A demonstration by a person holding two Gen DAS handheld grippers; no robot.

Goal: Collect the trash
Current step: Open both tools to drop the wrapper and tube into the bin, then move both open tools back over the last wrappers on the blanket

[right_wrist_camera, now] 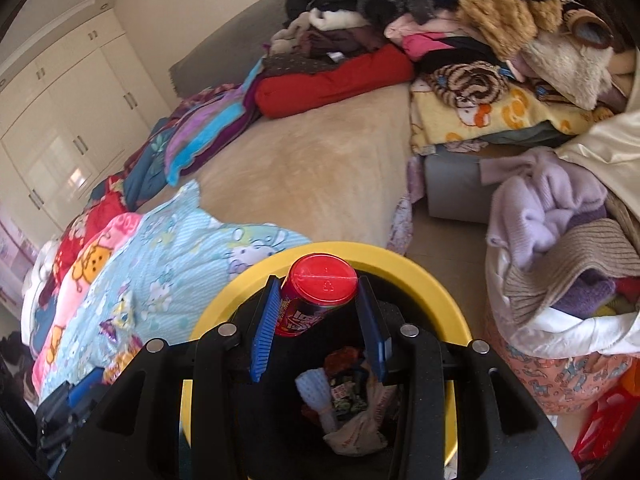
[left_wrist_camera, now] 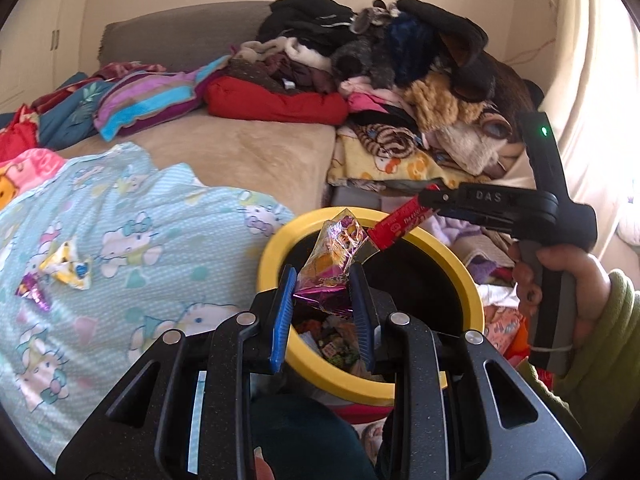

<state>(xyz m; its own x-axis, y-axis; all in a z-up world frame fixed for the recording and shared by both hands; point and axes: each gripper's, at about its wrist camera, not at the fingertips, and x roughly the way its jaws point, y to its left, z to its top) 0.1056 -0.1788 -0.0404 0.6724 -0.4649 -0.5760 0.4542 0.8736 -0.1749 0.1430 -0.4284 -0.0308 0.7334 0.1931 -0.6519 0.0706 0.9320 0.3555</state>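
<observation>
My left gripper (left_wrist_camera: 323, 280) is shut on a crinkled purple and yellow wrapper (left_wrist_camera: 330, 268), held over the near rim of a yellow-rimmed black bin (left_wrist_camera: 460, 268). In the same view my right gripper (left_wrist_camera: 430, 199) reaches in from the right, shut on a red can (left_wrist_camera: 394, 228) above the bin's far rim. The right wrist view shows that gripper (right_wrist_camera: 318, 304) gripping the red-lidded can (right_wrist_camera: 320, 288) over the bin (right_wrist_camera: 440, 280), which holds several bits of trash (right_wrist_camera: 348, 396). A yellow-white wrapper (left_wrist_camera: 66, 266) and a purple wrapper (left_wrist_camera: 34, 290) lie on the blue cartoon blanket (left_wrist_camera: 140, 240).
A bed with a beige cover (left_wrist_camera: 240, 152) carries a tall pile of clothes (left_wrist_camera: 400, 60) at the back. A hand in a green sleeve (left_wrist_camera: 568, 276) holds the right gripper's handle. A white basket of clothes (right_wrist_camera: 560, 260) stands right of the bin. Cream wardrobes (right_wrist_camera: 60, 120) line the left wall.
</observation>
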